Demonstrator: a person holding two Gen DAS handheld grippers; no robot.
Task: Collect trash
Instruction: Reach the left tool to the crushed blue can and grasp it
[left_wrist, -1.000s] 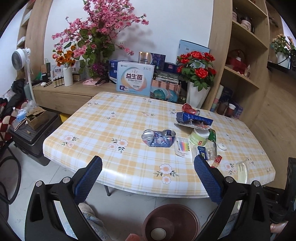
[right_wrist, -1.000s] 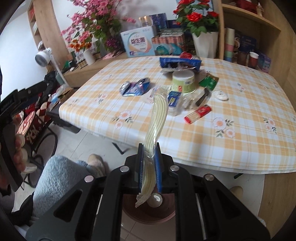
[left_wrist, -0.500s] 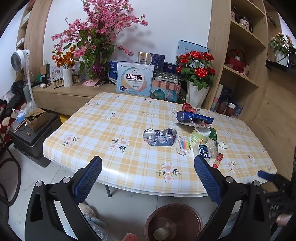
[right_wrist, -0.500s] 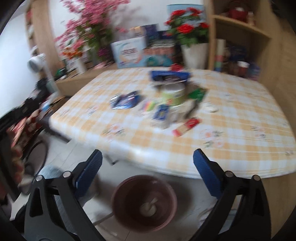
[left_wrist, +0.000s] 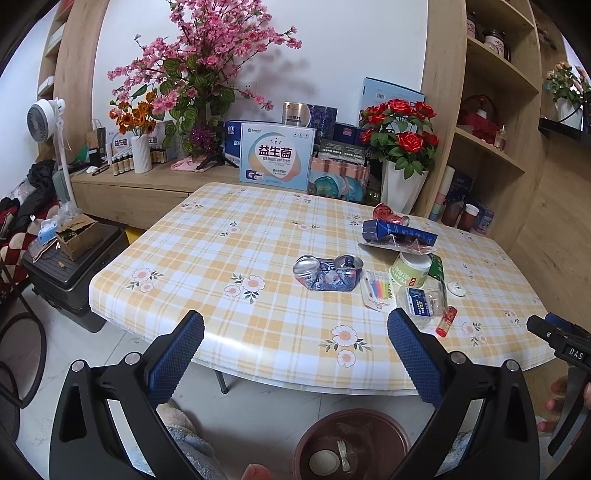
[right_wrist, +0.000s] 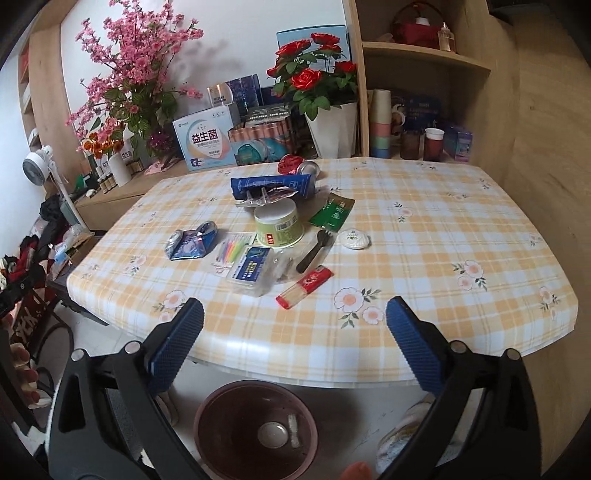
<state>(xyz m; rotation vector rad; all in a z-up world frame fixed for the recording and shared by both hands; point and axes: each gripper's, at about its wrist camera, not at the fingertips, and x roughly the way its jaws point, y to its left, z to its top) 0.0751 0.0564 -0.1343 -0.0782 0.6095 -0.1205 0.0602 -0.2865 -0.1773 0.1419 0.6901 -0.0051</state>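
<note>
Trash lies on the checked table (right_wrist: 424, 236): a crushed blue can (right_wrist: 190, 242), a green-white paper cup (right_wrist: 279, 225), a clear box with a blue label (right_wrist: 251, 271), a red wrapper (right_wrist: 304, 282), a black plastic spoon (right_wrist: 312, 251), a green sachet (right_wrist: 332, 212), a blue carton (right_wrist: 273, 184) and a red can (right_wrist: 295, 164). A brown bin (right_wrist: 255, 428) stands on the floor under the near table edge, with a few pieces in it. My right gripper (right_wrist: 293, 347) is open and empty above the bin. My left gripper (left_wrist: 295, 354) is open and empty before the table edge; the bin (left_wrist: 351, 443) shows below it.
A white rose pot (right_wrist: 332, 129), boxes and a wooden shelf unit (right_wrist: 424, 74) stand behind the table. A low cabinet with flower vases (left_wrist: 140, 155) and a fan (left_wrist: 44, 122) are at the left. A black case (left_wrist: 70, 266) sits on the floor left of the table.
My right gripper, shut on a pale plastic strip a second ago, has opened and is now empty. It has lifted toward the table. The left gripper barely moved.
</note>
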